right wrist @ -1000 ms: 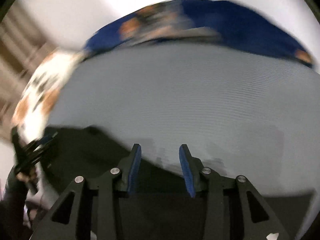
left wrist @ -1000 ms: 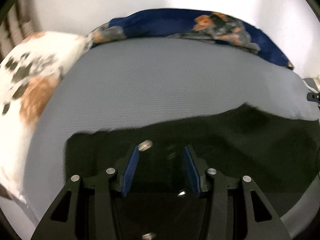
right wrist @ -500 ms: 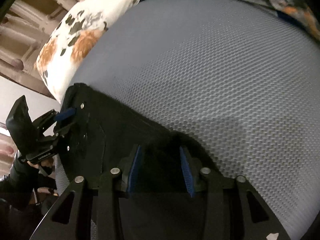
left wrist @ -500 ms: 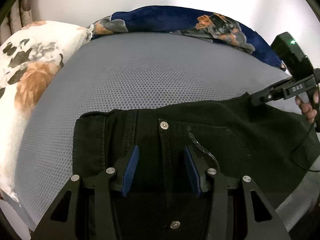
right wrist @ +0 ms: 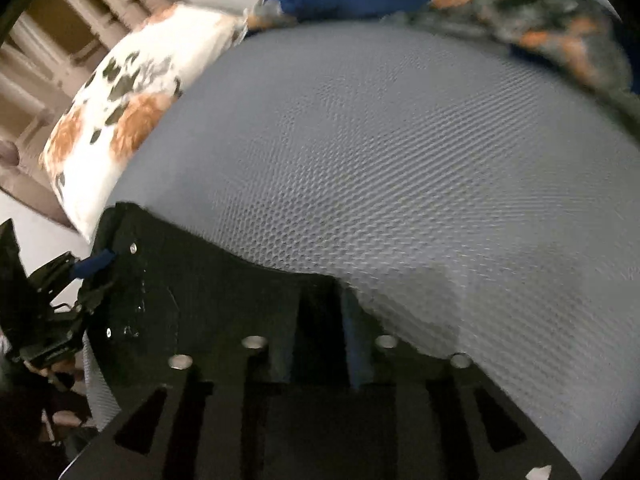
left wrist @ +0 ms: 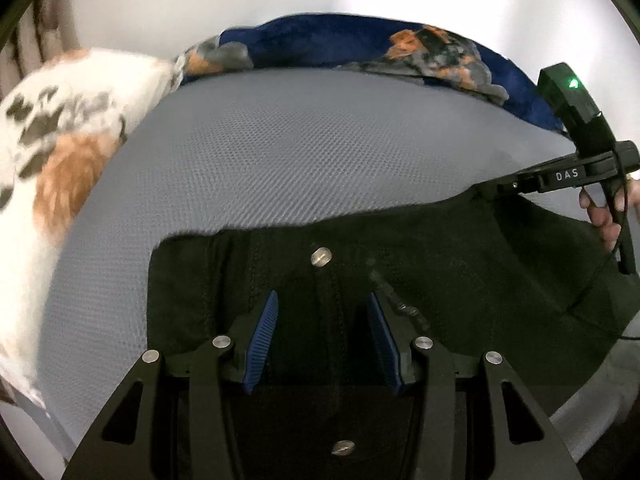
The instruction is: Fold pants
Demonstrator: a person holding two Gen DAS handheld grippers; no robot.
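1. The left wrist view alone shows the button (left wrist: 321, 257) and fly of the black pants (left wrist: 460, 280), lying on the grey bed (left wrist: 320, 152).
2. The right wrist view is blurred.
3. The left hand-held gripper (left wrist: 323, 340) stands half open over the waistband, gripping nothing; the right hand-held gripper (right wrist: 326, 344) pinches the pants' edge.

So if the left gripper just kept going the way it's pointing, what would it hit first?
Most likely the black pants: the left gripper points down at their waistband near the metal button, with the grey mattress beyond. Depth is hard to judge.
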